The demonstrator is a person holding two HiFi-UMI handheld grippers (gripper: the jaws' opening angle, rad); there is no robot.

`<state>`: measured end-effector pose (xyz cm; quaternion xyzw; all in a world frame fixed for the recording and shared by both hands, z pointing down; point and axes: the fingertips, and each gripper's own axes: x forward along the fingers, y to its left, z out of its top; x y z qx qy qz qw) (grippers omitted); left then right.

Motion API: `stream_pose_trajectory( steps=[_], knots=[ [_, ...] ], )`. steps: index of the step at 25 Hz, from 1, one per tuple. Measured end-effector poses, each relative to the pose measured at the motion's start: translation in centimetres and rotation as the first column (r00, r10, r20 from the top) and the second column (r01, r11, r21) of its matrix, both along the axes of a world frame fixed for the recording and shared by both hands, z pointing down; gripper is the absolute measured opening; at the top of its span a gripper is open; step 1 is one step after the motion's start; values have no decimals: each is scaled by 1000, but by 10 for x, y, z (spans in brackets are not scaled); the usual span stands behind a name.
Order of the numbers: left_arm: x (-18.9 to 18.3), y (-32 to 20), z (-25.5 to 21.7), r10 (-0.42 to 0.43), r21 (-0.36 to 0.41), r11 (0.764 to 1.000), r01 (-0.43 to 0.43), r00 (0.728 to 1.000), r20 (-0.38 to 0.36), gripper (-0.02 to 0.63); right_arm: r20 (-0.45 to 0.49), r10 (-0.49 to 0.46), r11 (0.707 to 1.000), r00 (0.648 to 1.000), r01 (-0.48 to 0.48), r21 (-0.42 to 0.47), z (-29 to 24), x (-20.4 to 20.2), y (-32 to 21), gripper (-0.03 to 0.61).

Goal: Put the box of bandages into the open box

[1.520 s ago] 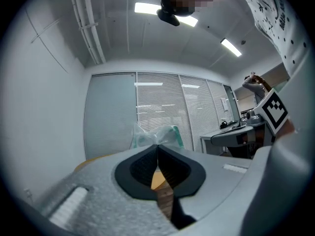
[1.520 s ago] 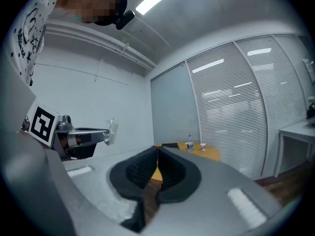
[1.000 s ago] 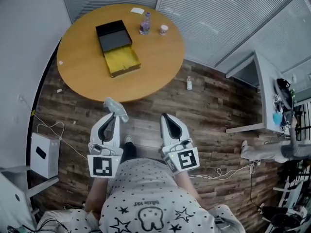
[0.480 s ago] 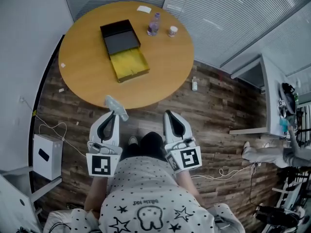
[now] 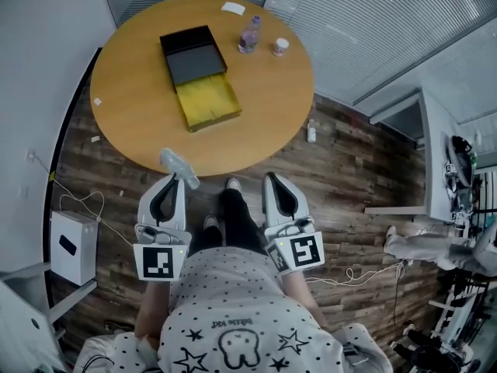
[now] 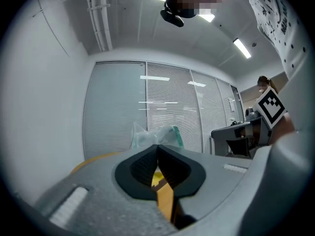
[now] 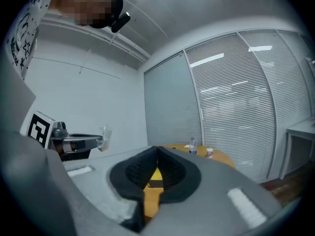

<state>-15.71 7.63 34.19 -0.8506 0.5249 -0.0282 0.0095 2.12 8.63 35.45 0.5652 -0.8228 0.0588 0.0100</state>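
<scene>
Round wooden bench (image 5: 132, 92), ahead of both tongs, carries the open box (image 5: 200, 76). Left tongs (image 5: 177, 180) pinch the clear bandage pack (image 5: 177, 167); its green edge shows only in the left gripper view. Right tongs (image 5: 271, 179) are pressed together, empty.

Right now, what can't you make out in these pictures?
Wrapped packet in the left gripper: head view, too small to read; left gripper view, its jaws hide the lower half.
Bottle and jar: labels too small, head and right gripper views.
Person at right: head view, cut off by the edge.
</scene>
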Motion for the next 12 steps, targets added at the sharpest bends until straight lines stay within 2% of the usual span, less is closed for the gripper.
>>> stream_pose_trajectory(
  steps=[12],
  knots=[
    [17,-67,5,-89,-5,996,89,996,5,11,11,-85,996,996,85,-16,8,19,-83,5]
  ],
)
